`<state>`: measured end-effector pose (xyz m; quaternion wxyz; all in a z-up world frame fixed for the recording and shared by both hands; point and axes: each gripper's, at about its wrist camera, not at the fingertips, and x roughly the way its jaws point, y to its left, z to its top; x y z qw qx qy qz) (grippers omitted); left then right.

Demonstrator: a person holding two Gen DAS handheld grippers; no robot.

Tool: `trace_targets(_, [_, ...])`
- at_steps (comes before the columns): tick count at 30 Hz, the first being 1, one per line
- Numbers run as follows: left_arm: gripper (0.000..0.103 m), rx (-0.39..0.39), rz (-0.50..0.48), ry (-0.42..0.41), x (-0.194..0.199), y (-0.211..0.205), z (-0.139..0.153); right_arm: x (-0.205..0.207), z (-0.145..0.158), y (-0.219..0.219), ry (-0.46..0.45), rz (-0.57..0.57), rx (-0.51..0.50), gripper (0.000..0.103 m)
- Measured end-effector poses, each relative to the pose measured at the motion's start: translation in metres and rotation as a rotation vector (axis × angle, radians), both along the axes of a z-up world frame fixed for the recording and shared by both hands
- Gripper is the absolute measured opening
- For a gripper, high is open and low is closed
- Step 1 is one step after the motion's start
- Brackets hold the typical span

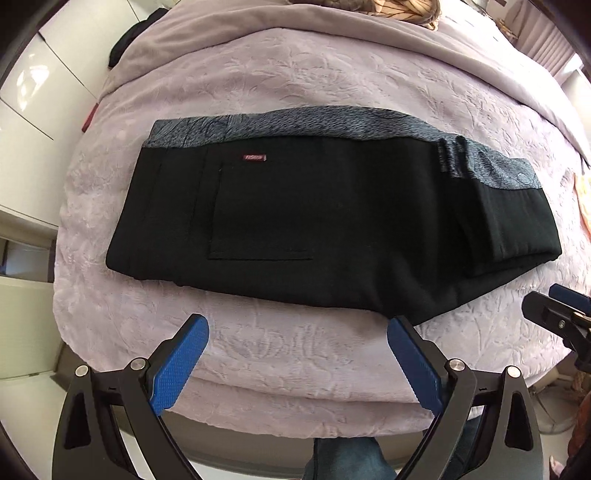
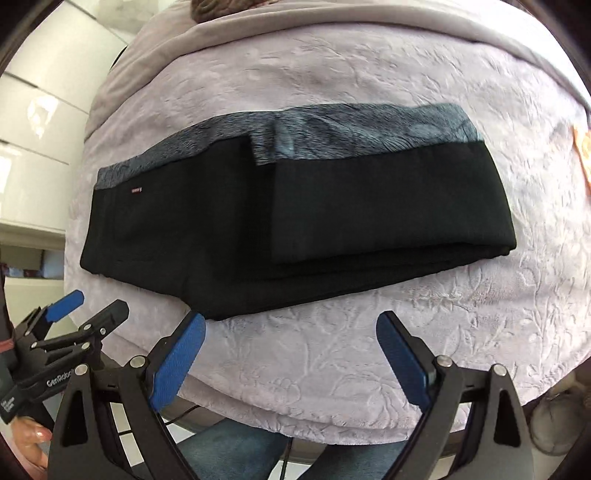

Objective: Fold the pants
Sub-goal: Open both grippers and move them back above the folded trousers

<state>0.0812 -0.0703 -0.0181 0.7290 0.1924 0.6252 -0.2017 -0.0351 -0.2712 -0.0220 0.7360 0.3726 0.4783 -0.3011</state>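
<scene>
Black pants point(image 1: 314, 221) with a grey fuzzy lining strip along the far edge lie folded into a long bundle on the lilac bedspread point(image 1: 295, 92); the same pants point(image 2: 295, 221) fill the middle of the right wrist view. A back pocket and a small red label point(image 1: 254, 157) face up. My left gripper point(image 1: 297, 328) hovers open just in front of the bundle's near edge, nothing between its blue pads. My right gripper point(image 2: 290, 325) is open too, its left pad close to the bundle's near corner. Each gripper shows in the other's view: right gripper point(image 1: 554, 314), left gripper point(image 2: 88, 306).
White cabinets point(image 1: 33, 110) stand left of the bed. A grey blanket point(image 1: 258, 29) and patterned cloth lie at the bed's far end. An orange item point(image 2: 583, 147) sits at the right edge. A person's jeans-clad legs point(image 2: 229, 454) are below the bed's near edge.
</scene>
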Motion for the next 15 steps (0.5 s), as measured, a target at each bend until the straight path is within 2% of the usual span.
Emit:
trace_targets(6, [0.098,-0.027,0.035,0.011,0.005,0.008,-0.001,0.012,0.003,0.002,0.047,0.036,-0.011,0.095])
trace_targets(15, [0.098,-0.037,0.146,0.039,0.015,0.025,-0.013,0.031,0.009,-0.003,0.101,0.122,-0.043,0.095])
